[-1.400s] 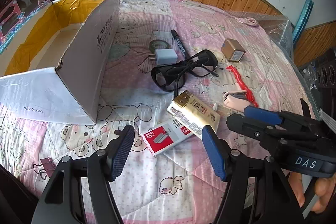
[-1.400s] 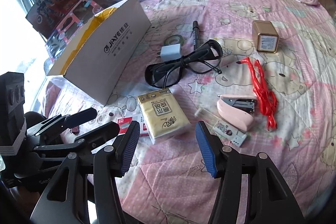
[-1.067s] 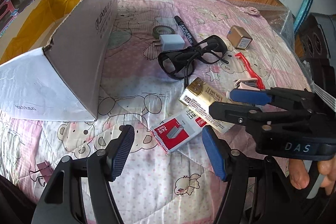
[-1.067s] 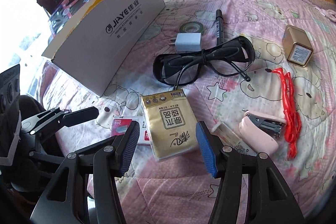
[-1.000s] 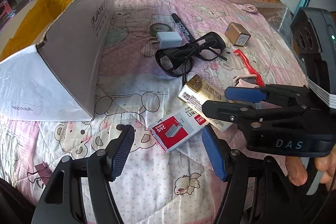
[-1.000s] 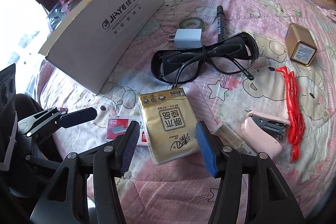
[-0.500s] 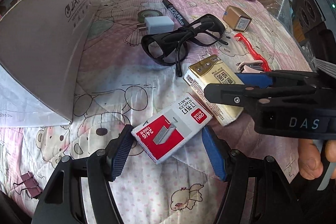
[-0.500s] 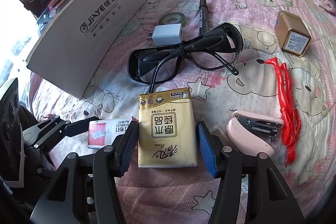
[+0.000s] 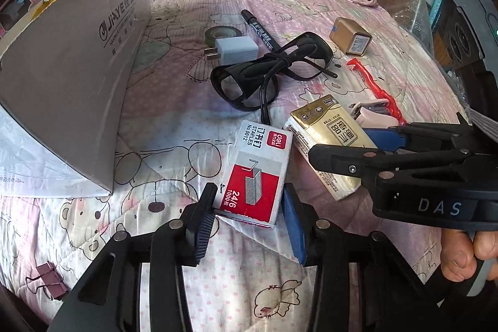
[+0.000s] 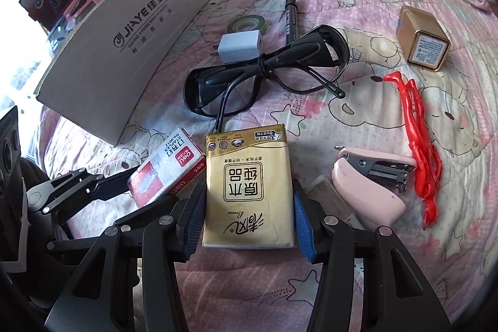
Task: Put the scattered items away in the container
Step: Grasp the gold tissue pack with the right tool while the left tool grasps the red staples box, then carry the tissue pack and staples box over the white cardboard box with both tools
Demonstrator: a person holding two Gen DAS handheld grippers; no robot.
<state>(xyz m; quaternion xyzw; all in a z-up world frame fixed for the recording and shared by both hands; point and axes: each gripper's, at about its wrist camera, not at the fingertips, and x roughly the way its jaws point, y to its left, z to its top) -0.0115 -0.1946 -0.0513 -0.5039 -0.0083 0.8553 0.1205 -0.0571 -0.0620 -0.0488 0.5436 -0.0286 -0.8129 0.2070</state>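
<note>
My left gripper (image 9: 249,198) is shut on the near end of a red and white staples box (image 9: 260,164), which looks tipped up off the quilt in the right wrist view (image 10: 168,167). My right gripper (image 10: 247,207) is open, its blue pads on either side of a gold tissue pack (image 10: 247,182) that lies flat beside the staples box. The open cardboard box (image 9: 77,83) stands to the left, its printed side wall towards me (image 10: 124,52).
Scattered on the pink quilt (image 9: 174,126) are black glasses (image 10: 264,73), a white charger (image 10: 239,45), a tape roll (image 10: 247,22), a black marker (image 10: 291,17), a gold box (image 10: 423,36), a red cord (image 10: 420,129), a pink stapler (image 10: 370,185) and a binder clip (image 9: 46,279).
Both grippers came down and forward. The left one closed on the staples box and turned it lengthwise. The right one now straddles the tissue pack, still as wide as before.
</note>
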